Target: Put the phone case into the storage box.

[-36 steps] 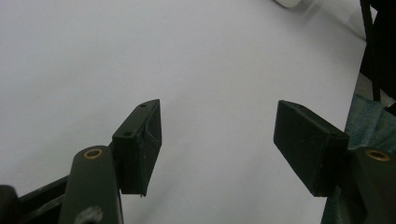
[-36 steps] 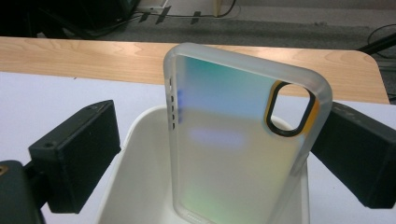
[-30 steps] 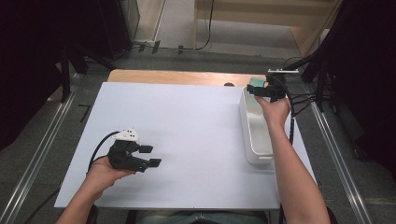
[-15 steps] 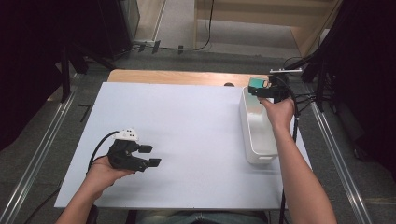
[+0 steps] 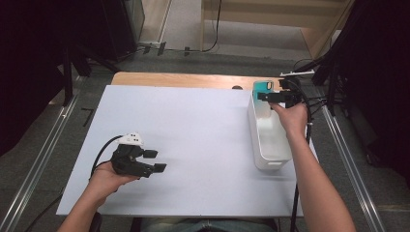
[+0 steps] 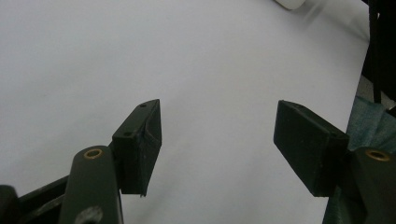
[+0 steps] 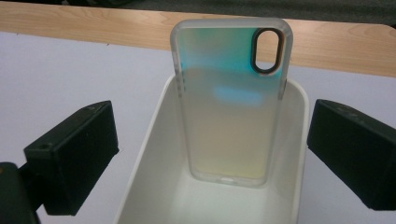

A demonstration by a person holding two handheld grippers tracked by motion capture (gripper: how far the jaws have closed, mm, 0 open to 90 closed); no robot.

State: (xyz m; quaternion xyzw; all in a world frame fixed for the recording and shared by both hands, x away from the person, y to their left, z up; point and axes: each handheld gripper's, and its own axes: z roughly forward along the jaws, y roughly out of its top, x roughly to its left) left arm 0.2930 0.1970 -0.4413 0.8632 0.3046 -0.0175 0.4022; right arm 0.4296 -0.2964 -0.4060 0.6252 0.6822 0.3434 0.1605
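Observation:
An iridescent clear phone case (image 7: 231,107) stands upright in a white bin (image 7: 140,158), leaning against its far end wall. In the high view the case (image 5: 263,87) shows teal at the far end of the bin (image 5: 254,130), on the right side of the table. My right gripper (image 7: 212,149) is open above the bin, one jaw on each side of the case and nearer than it, not touching. From above, the right gripper (image 5: 273,96) hovers over the bin's far end. My left gripper (image 5: 155,161) rests open at the table's front left, and nothing lies between the jaws of the left gripper (image 6: 217,140).
A white sheet (image 5: 193,125) covers the table, with a strip of bare wood (image 5: 183,79) along the far edge. Metal rails (image 5: 43,154) run along both sides on the floor. Cables (image 5: 314,101) trail off the right gripper.
The right hand and its gripper have shifted slightly toward the near side over the bin. The case stays at the bin's far end. The left gripper has not moved.

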